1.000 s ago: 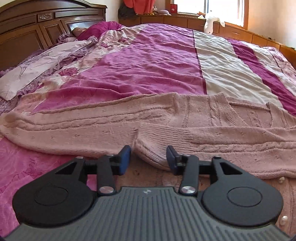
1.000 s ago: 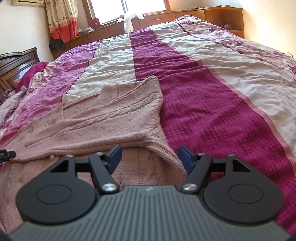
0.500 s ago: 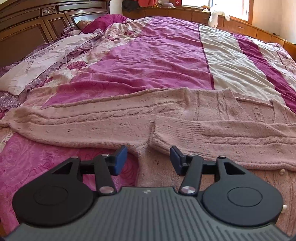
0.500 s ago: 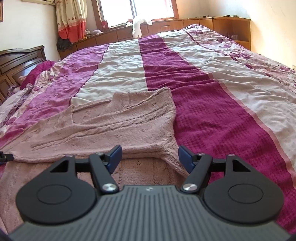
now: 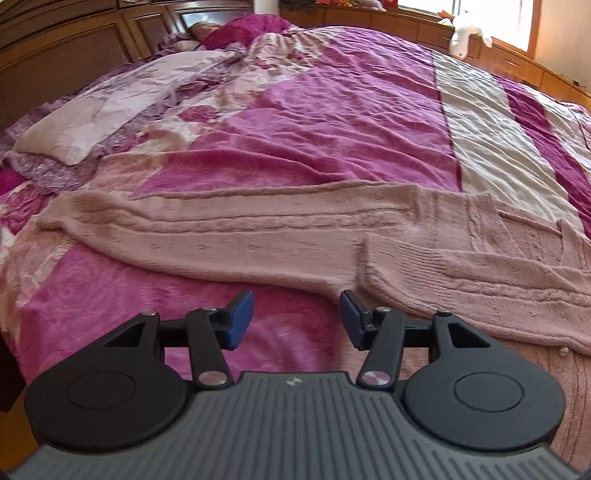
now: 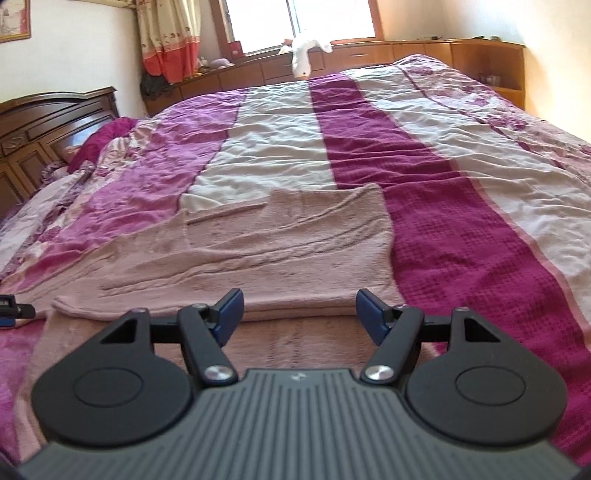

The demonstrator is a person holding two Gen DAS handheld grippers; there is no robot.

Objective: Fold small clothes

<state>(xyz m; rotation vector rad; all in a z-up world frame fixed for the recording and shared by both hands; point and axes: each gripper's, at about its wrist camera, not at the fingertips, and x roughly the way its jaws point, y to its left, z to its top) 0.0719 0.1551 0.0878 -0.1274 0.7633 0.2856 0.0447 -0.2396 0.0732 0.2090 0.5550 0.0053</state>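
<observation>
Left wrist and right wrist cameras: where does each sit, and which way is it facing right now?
Left wrist: on the left claw, angled down at the pink knit cardigan, wooden headboard beyond; only its open fingers show.
Right wrist: on the right claw, facing across the cardigan toward the window; open fingers.
Shared: cardigan, striped bedspread, white plush toy.

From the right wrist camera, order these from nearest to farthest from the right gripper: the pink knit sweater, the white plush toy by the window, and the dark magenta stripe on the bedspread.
1. Pink knit sweater, directly ahead of the right gripper, under its open jaws.
2. Dark magenta stripe, to the right of the sweater, running away up the bed.
3. White plush toy, on the ledge past the bed's far edge, by the window.
</observation>
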